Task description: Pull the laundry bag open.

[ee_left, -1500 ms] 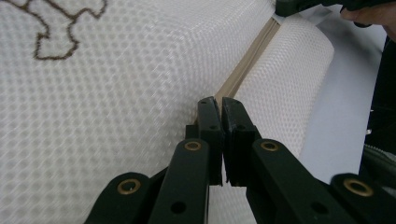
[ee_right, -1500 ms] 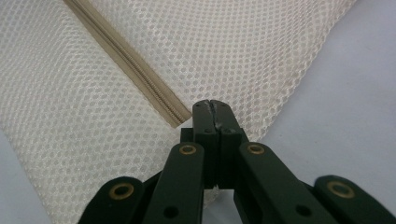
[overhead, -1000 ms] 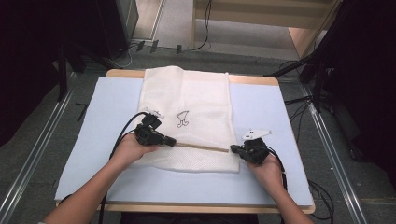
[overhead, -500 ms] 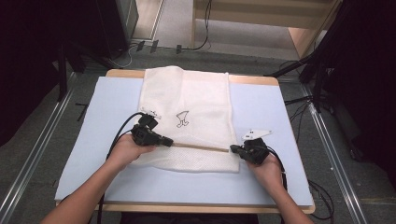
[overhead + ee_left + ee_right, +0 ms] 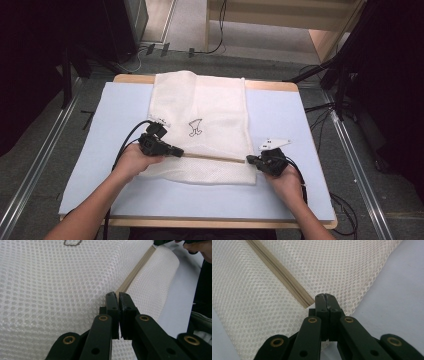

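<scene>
A white mesh bag lies flat on the pale blue table mat, with a small dark printed mark on it. A tan zipper runs across its near part. My left gripper is shut at the zipper's left end; in the left gripper view the zipper runs straight into its closed jaws, and what is pinched is hidden. My right gripper is shut on the mesh at the zipper's right end, jaws pressed together on the fabric.
The mat lies on a wooden table whose far edge shows behind the bag. Black cables trail from both grippers toward the near edge. Dark stands and floor cables surround the table on the right.
My left gripper has shifted slightly left along the zipper line, and a little more zipper shows. The right gripper has stayed put.
</scene>
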`<state>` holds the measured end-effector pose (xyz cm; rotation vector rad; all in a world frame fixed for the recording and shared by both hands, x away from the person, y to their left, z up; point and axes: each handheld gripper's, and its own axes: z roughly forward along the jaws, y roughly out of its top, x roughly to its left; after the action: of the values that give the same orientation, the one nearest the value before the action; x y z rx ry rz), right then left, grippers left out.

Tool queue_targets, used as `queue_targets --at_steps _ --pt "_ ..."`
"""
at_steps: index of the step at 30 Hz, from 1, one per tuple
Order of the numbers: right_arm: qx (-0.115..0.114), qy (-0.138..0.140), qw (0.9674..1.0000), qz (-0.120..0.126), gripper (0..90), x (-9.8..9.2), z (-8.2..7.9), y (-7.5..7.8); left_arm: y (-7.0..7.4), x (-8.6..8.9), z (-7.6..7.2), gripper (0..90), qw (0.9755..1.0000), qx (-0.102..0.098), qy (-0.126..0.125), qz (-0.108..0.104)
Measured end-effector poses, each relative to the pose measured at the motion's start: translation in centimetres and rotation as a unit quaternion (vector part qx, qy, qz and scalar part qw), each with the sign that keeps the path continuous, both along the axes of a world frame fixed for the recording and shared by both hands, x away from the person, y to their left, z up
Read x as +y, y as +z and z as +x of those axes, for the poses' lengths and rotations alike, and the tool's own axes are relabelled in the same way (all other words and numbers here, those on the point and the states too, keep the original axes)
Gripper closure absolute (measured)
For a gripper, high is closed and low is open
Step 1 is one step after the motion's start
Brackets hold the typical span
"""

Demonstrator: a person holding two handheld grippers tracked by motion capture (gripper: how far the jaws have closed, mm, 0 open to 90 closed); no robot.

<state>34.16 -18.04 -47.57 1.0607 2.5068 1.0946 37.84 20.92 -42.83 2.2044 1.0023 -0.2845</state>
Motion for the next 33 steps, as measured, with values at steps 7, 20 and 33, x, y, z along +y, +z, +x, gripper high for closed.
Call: queue_targets --at_steps 7,20,33 --pt "-0.001 0.000 1.0000 0.000 90.0 0.0 0.0 0.0 0.1 0.2 -0.1 88.8 1.0000 0.000 0.000 0.004" --pt "-0.002 0.002 1.0000 0.000 90.0 0.0 0.0 0.0 0.4 1.9 0.1 88.9 0.9996 0.022 0.014 -0.011" --pt "-0.002 0.002 1.0000 -0.002 90.0 -0.1 0.0 0.0 0.5 5.8 -0.3 88.8 0.9986 0.019 0.049 -0.007"
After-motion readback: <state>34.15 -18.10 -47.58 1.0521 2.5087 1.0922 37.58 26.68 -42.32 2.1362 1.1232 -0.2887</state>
